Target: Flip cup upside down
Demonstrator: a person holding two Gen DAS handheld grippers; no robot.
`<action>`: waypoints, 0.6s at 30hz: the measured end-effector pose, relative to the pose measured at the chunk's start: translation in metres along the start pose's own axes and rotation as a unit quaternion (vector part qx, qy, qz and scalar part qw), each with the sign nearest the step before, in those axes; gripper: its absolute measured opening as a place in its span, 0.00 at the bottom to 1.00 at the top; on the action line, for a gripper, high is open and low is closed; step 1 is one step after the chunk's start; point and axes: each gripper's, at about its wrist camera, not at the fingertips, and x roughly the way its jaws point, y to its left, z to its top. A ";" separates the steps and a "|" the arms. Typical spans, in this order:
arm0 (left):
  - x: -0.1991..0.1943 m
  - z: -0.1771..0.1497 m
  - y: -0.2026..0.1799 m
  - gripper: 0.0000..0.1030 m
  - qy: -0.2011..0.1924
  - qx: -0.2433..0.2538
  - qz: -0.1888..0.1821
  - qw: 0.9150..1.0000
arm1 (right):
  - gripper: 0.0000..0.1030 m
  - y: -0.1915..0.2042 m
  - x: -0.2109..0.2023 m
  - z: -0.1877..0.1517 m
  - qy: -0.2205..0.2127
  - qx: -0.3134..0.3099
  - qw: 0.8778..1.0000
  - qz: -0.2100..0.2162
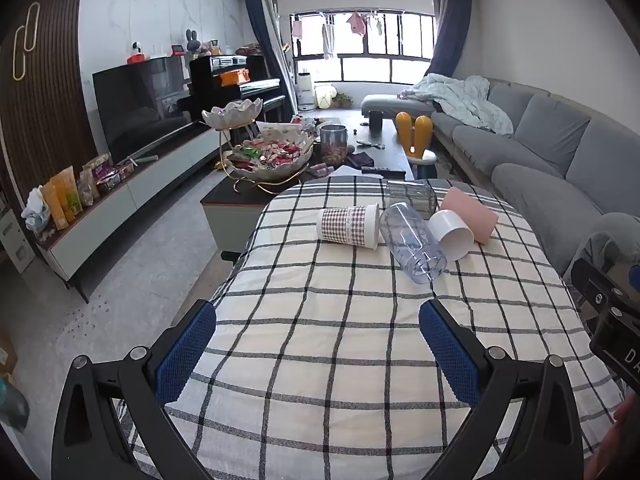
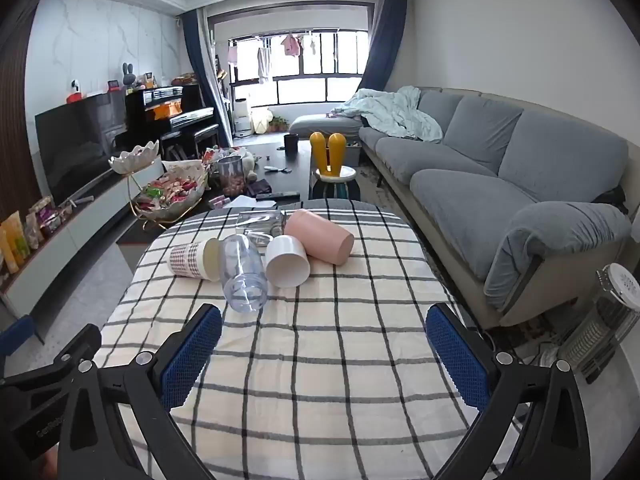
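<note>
So far we have nothing in hand — our left gripper [image 1: 318, 344] hovers with its blue pads spread wide and empty over the checked tablecloth [image 1: 320, 340], and our right gripper [image 2: 324, 350] does the same, jaws apart with only cloth between them. Ahead of both grippers, well beyond the fingertips, five cups lie on their sides in a loose cluster. Nearest to us is the clear plastic cup [image 2: 244, 274], its open mouth turned toward us, ahead and left of the right gripper's centre line. Touching it on its left lies the houndstooth paper cup [image 2: 192, 259]; on its right sits the white cup [image 2: 287, 261], mouth also toward us, leaning against the pink cup [image 2: 320, 242]. Behind them all rests a smoky clear tumbler [image 1: 412, 197]. We judge the task has not properly begun: this looks like the approach step, before any cup is chosen. The task does not say which cup, so we would likely take the nearest — the clear one. The next move calls for reaching forward, closing on its wall without nudging its neighbours, then lifting, turning it mouth-down and setting it on open cloth.
</note>
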 end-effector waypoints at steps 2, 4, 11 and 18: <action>0.000 0.000 0.000 1.00 -0.001 0.001 -0.001 1.000 | 1.00 0.000 0.000 0.000 -0.001 0.000 1.000 0.000; 0.000 0.000 -0.001 1.00 -0.002 0.001 -0.001 1.000 | 1.00 -0.001 -0.001 0.000 -0.001 -0.001 1.000 0.000; -0.002 0.002 -0.002 1.00 -0.006 0.000 -0.003 1.000 | 1.00 -0.002 0.000 0.001 0.000 0.001 1.000 0.001; -0.001 0.000 -0.002 1.00 -0.006 0.001 -0.004 1.000 | 1.00 -0.001 0.001 0.000 0.001 0.002 1.000 0.002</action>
